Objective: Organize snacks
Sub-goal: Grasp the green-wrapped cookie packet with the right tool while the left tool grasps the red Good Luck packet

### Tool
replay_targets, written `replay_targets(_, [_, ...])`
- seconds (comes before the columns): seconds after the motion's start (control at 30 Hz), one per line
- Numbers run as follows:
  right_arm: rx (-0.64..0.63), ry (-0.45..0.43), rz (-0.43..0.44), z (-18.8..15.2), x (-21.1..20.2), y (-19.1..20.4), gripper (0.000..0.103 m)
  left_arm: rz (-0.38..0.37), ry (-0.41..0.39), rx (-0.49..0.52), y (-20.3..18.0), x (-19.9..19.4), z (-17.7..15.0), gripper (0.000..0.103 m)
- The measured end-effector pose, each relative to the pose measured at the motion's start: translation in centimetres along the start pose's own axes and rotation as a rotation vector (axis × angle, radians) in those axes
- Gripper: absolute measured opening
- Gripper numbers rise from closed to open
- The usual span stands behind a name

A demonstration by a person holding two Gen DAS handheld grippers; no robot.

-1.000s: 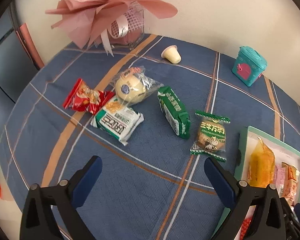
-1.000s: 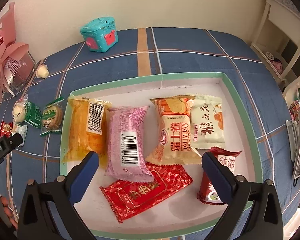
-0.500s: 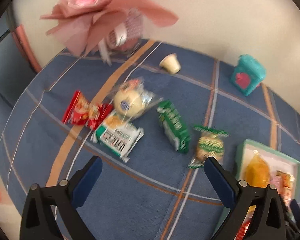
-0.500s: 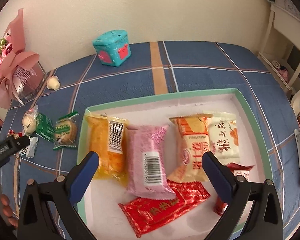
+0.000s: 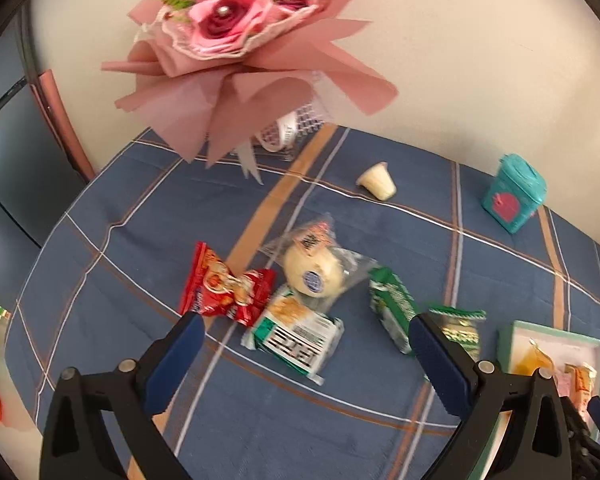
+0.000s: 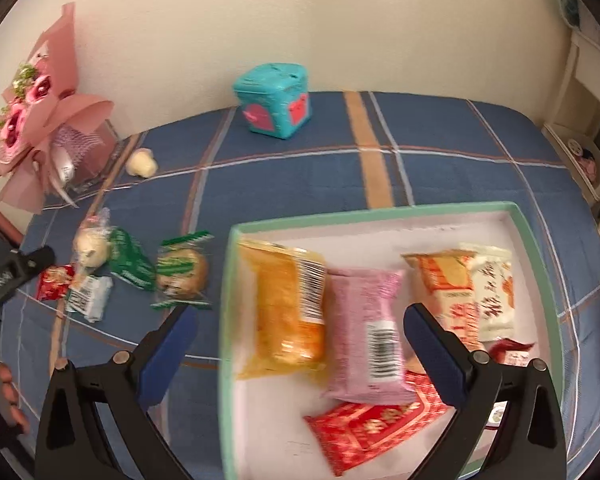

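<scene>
Loose snacks clustered mid-cloth, left of tray [image 6: 534, 236]: red packet [image 5: 224, 290], white-green packet [image 5: 296, 332] touching it, clear-wrapped round bun [image 5: 314, 270] overlapping both. Green packet [image 5: 392, 306] just right, long axis running toward camera; green-edged cookie packet [image 6: 182, 270] nearest tray. Inside tray: yellow [image 6: 286, 306] and pink [image 6: 364, 328] packs side by side, lengthwise front-to-back. Bouquet [image 5: 236, 44], pudding cup [image 5: 378, 184], teal tin [image 5: 514, 198] behind. Left gripper [image 5: 302, 364] spread wide, empty, above cloth; right gripper [image 6: 296, 344] likewise, over tray edge.
</scene>
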State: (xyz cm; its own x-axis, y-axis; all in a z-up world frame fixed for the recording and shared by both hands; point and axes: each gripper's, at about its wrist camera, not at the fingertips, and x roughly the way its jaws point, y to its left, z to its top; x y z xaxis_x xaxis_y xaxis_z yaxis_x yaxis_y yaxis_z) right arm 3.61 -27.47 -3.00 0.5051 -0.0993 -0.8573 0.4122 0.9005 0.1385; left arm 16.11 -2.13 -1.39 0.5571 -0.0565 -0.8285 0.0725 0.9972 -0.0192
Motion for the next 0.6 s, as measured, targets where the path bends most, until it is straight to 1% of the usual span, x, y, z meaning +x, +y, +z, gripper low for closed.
replay_targets(0.1, [-0.022, -0.005, 0.029, 0.7, -0.2, 1.9, 0.102, -0.019, -0.02, -0.054, 1.7, 0.4, 0.3, 0.103])
replay_targets(0.2, [-0.069, -0.004, 0.044, 1.2, 0.0, 4.2, 0.102, -0.013, -0.04, -0.09, 3.2, 0.8, 0.6, 0.103])
replay_targets(0.27, [-0.095, 0.008, 0.065, 1.7, 0.5, 5.8, 0.102, -0.003, -0.038, -0.095, 4.1, 1.1, 1.0, 0.103])
replay_targets(0.4, [-0.128, 0.04, 0.1, 2.6, 1.6, 8.3, 0.102, -0.024, -0.006, -0.114, 6.3, 2.2, 1.7, 0.103])
replay_targets(0.5, [-0.152, 0.051, 0.089, 3.4, 2.6, 9.8, 0.102, -0.047, -0.003, -0.128, 7.2, 2.7, 1.9, 0.103])
replay_targets(0.6, [-0.165, 0.078, 0.075, 4.0, 4.2, 10.6, 0.102, -0.066, 0.013, -0.091, 7.0, 3.8, 2.0, 0.103])
